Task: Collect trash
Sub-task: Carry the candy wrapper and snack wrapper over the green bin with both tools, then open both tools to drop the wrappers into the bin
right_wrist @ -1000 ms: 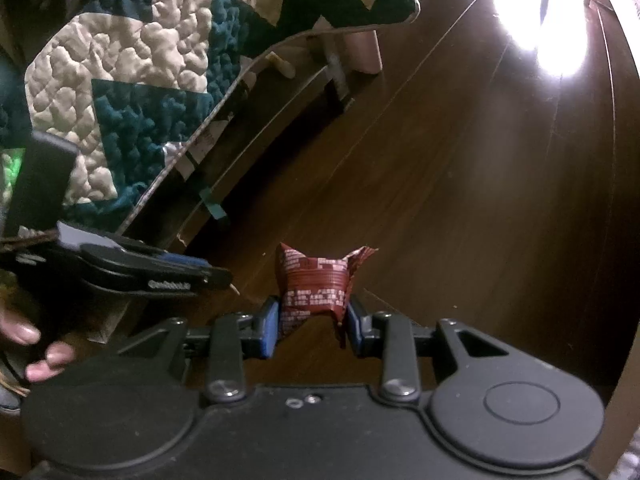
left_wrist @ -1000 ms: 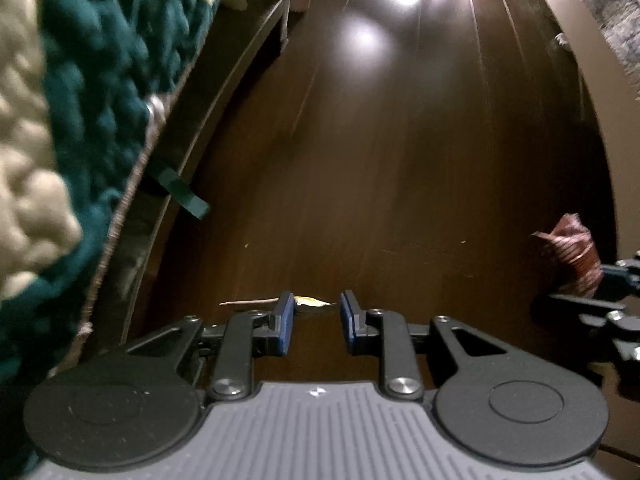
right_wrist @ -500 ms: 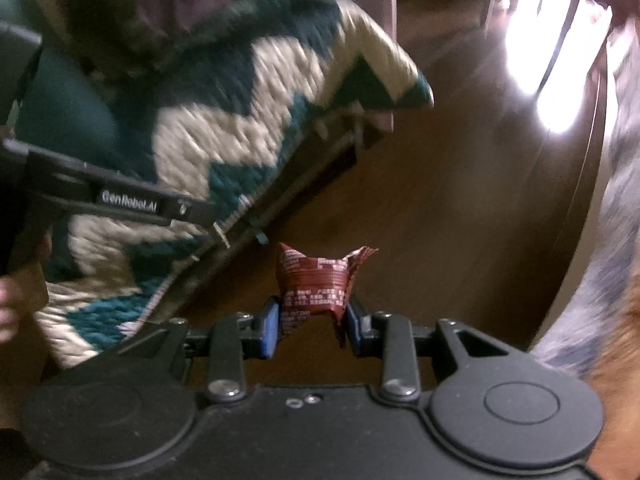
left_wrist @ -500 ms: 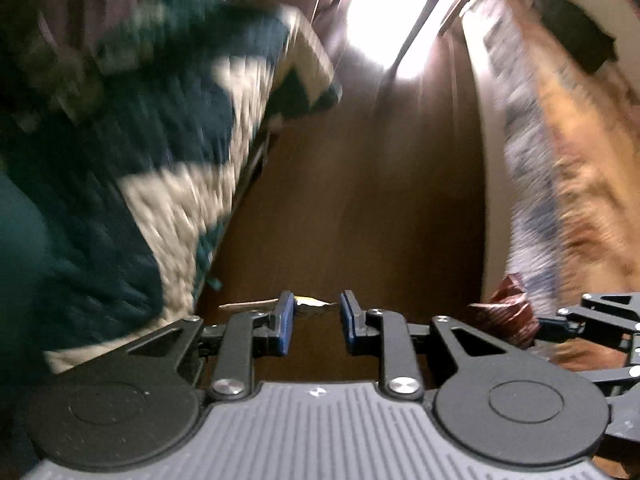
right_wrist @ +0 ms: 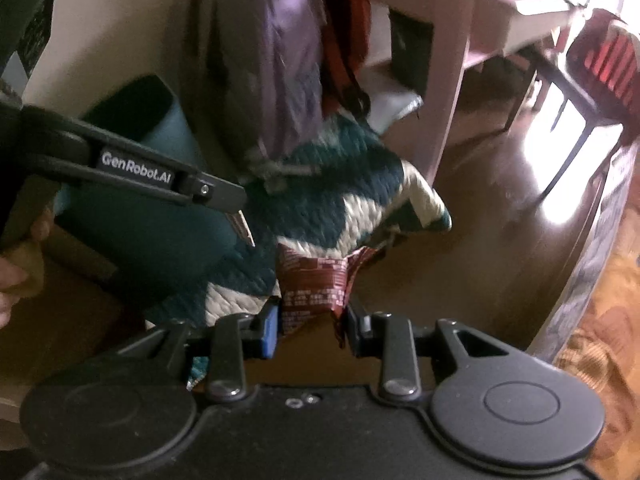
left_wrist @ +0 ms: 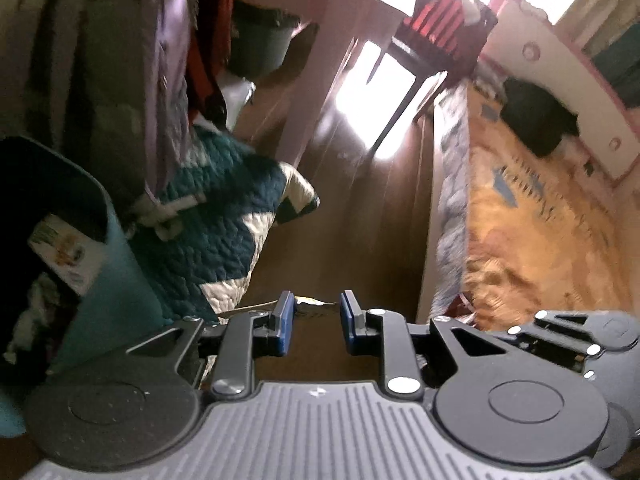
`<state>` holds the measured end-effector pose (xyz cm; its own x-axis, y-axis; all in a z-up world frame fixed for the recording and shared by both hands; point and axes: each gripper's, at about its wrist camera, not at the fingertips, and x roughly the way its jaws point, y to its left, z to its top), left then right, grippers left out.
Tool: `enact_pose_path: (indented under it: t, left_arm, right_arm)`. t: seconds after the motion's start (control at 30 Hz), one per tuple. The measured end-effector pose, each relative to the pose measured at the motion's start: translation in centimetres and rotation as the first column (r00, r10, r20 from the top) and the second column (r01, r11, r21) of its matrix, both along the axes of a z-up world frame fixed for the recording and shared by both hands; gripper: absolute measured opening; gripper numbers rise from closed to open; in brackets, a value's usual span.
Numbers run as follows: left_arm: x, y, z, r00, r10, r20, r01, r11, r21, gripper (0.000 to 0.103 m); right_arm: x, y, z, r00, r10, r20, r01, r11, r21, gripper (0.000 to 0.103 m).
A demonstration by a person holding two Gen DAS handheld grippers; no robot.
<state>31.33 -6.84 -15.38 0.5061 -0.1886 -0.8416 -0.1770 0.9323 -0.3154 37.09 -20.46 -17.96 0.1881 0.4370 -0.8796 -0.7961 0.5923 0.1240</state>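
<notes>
My left gripper (left_wrist: 314, 312) is shut on a thin, pale yellowish scrap (left_wrist: 310, 302) that spans its blue pads and sticks out to the left. My right gripper (right_wrist: 312, 320) is shut on a crumpled dark red wrapper (right_wrist: 316, 280) with white print. Both hang high above the dark wooden floor (left_wrist: 360, 220). A teal bin (left_wrist: 116, 264) stands at the left, with paper trash inside. In the right wrist view the left gripper (right_wrist: 236, 204) reaches across in front of the bin (right_wrist: 160, 216). The right gripper (left_wrist: 560, 332) shows at the lower right of the left wrist view.
A teal and cream quilt (left_wrist: 224, 224) hangs beside the bin. Behind it are a purple bag (right_wrist: 288, 60) and a pink table leg (left_wrist: 316, 92). An orange patterned rug (left_wrist: 540, 220) with a grey fringe lies right. A dark-legged chair (left_wrist: 444, 12) stands by the bright window patch.
Both grippers have risen far up from the floor, each keeping its piece of trash. The bin, table and rug have come into view.
</notes>
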Motion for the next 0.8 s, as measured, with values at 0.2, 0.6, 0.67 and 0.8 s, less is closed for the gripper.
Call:
enact_pose_path:
  t: [0.2,0.6,0.67,0.8]
  left_arm:
    - [-0.8,2.5,8.2,0.996,0.016,0.090,-0.016,1.000,-0.005,0.024]
    - [-5.8,11.0,16.8,0.960,0.191,0.204,-0.207,0.977,0.058,0.024]
    - [-6.6,12.8,16.4,0.956,0.222,0.194,-0.237,0.970,0.057,0.024]
    - [-7.3,16.6,14.1,0.949,0.284,0.137,-0.294,0.954,0.062,0.024]
  right_arm:
    - [-1.5,2.3,5.7,0.999,0.015,0.042,-0.015,1.000,0.020,0.032]
    - [-4.0,12.0,12.7,0.977,0.167,0.131,-0.182,0.977,0.111,0.032]
    - [-4.8,14.1,12.7,0.967,0.215,0.134,-0.230,0.967,0.112,0.032]
    - [-6.6,18.7,11.2,0.946,0.301,0.122,-0.313,0.946,0.087,0.032]
